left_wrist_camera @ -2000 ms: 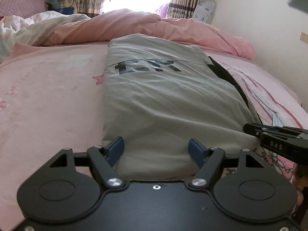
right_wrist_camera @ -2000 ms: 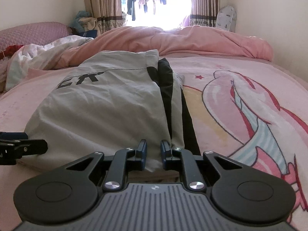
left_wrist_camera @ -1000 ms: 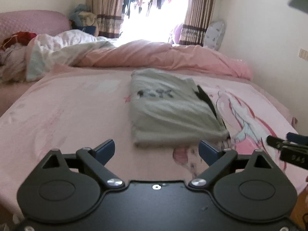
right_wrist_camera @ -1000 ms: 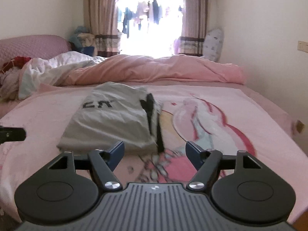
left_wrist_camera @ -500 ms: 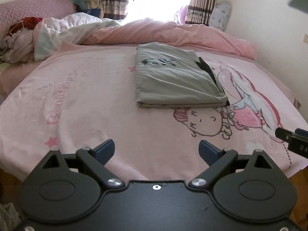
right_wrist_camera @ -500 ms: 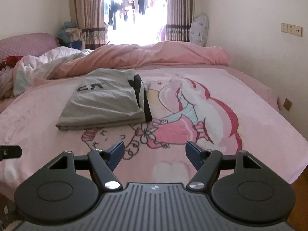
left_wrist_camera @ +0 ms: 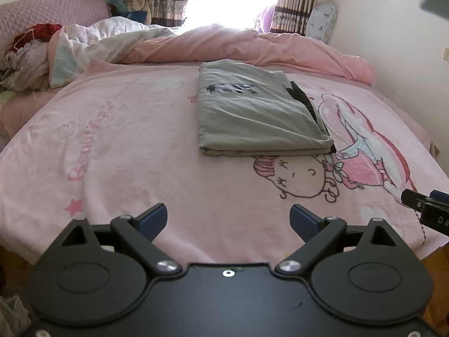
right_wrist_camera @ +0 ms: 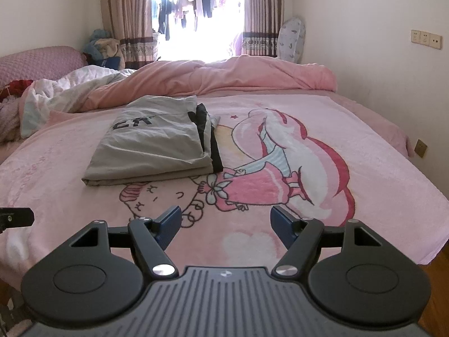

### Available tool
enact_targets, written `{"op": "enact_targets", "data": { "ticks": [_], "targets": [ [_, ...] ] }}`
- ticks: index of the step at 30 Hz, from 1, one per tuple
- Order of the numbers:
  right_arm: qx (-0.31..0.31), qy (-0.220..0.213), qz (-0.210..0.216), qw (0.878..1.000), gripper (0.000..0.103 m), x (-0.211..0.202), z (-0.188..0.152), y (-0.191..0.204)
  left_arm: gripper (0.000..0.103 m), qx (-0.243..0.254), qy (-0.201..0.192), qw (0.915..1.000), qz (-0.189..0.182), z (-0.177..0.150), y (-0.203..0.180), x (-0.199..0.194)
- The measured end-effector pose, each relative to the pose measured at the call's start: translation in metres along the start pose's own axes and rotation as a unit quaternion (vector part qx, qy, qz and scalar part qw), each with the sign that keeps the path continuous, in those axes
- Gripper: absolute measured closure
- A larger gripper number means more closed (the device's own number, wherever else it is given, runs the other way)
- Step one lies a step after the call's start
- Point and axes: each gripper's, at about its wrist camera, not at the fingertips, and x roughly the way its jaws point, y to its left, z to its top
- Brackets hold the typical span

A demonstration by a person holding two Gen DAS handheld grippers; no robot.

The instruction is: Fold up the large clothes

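From where I stand, the folding looks finished: the grey cotton garment with black lettering (left_wrist_camera: 252, 112), black trim showing along its right side, lies as a neat flat rectangle on the pink cartoon-print bed blanket (left_wrist_camera: 112, 146), around the middle of the bed and nearer the bunched pink duvet (left_wrist_camera: 252, 45) than the foot edge. The left hand-held gripper (left_wrist_camera: 228, 219) hangs over the foot of the bed with its blue-padded jaws spread wide and nothing between them; the right hand-held gripper (right_wrist_camera: 226, 223) is likewise wide open and empty, and sits just beside it. Both are well apart from the garment. I judge the step in hand to be the pull-back after the last fold, so the next move calls for little: either leave the pile as it is or fetch another piece. The open blanket between grippers and garment gives plenty of room. Edges to mind are the foot edge of the bed right below the grippers, and the cream wall (right_wrist_camera: 378, 70) close along the right side.
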Motion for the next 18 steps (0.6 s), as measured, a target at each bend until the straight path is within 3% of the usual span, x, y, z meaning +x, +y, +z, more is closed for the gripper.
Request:
{"op": "enact_targets", "data": {
  "ticks": [18],
  "targets": [
    [0.001,0.001,-0.004,1.0,0.018,0.0006,0.0001,-0.0002,0.007,-0.004,0.001,1.0,0.003,0.0012,-0.0017,0.002]
  ]
}}
